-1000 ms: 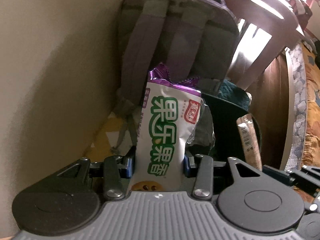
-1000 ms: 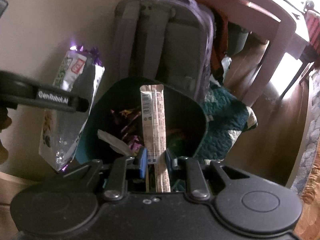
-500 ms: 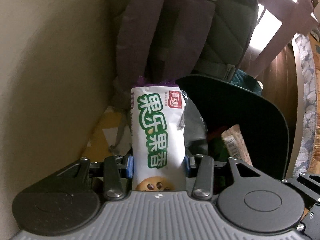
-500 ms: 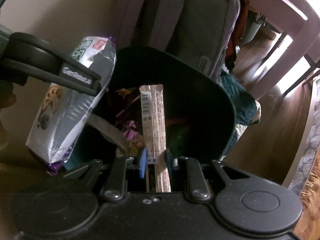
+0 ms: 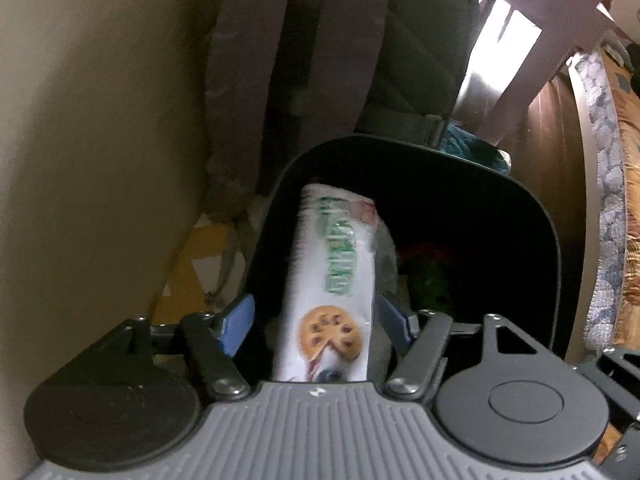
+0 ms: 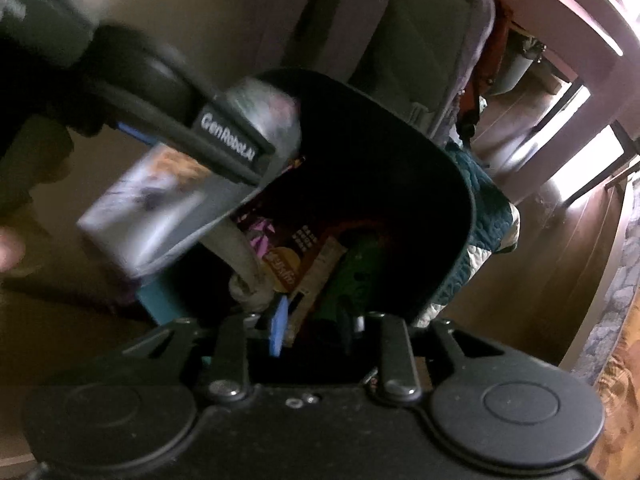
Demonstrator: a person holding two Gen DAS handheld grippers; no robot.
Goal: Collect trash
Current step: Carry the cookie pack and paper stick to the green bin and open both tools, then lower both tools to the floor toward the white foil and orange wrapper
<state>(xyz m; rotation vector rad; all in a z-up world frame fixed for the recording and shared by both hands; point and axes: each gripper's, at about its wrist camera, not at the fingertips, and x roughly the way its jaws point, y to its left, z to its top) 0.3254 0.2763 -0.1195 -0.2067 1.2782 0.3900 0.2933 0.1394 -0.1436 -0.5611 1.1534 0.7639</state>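
Left tool (image 5: 316,318) now stands wide open; half a second ago its blue pads pinched the cookie bag (image 5: 332,292), which now tips loose, mouth-first, into the black bin (image 5: 536,216). Right tool (image 6: 316,326) has opened too: the slim stick wrapper (image 6: 316,276) it held has dropped onto the trash already inside. Both pieces look delivered, so I judge this round of collecting nearly finished.
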